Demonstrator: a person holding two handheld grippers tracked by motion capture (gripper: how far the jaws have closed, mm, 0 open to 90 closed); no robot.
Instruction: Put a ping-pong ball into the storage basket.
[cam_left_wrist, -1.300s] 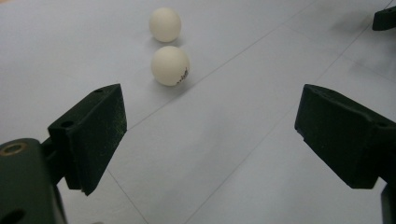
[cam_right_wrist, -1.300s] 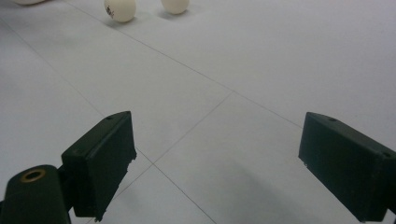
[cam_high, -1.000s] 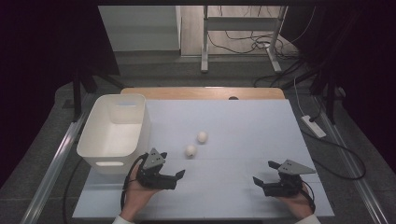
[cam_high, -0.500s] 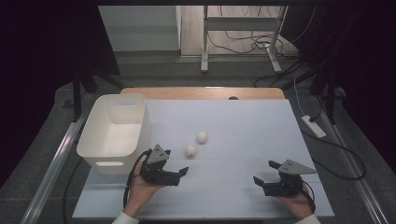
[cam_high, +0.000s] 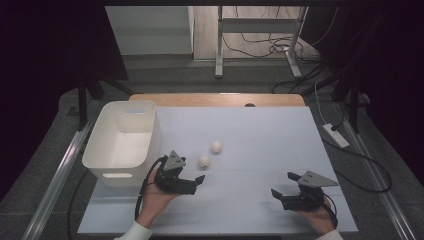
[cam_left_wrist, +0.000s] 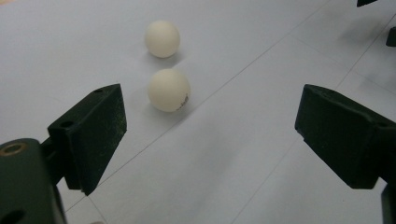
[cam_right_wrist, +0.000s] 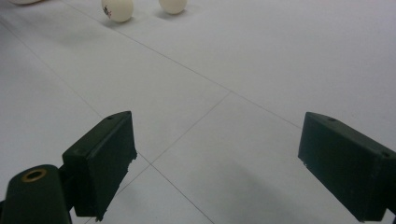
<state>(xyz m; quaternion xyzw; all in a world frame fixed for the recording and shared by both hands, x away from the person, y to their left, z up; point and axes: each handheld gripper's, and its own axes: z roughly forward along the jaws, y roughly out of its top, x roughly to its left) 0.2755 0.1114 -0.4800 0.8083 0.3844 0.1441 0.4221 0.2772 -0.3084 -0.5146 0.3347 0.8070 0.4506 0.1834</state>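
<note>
Two white balls lie on the pale table sheet, the nearer ball (cam_high: 204, 161) and the farther ball (cam_high: 216, 146) just beyond it to the right. My left gripper (cam_high: 192, 171) is open, a short way in front of the nearer ball and not touching it. In the left gripper view, the nearer ball (cam_left_wrist: 168, 89) sits ahead, close to the left jaw, with the farther ball (cam_left_wrist: 162, 38) behind it; the left gripper (cam_left_wrist: 212, 121) holds nothing. My right gripper (cam_high: 283, 184) rests open near the front right of the table, empty (cam_right_wrist: 217, 140). Both balls (cam_right_wrist: 117, 9) (cam_right_wrist: 173, 4) show far ahead of it.
A white plastic bin (cam_high: 125, 142) stands at the table's left, beside the left hand. A wooden strip (cam_high: 215, 100) runs along the far edge. A power strip (cam_high: 336, 135) and cables lie on the floor to the right.
My left gripper has crept forward toward the nearer ball. The right gripper and both balls have stayed put.
</note>
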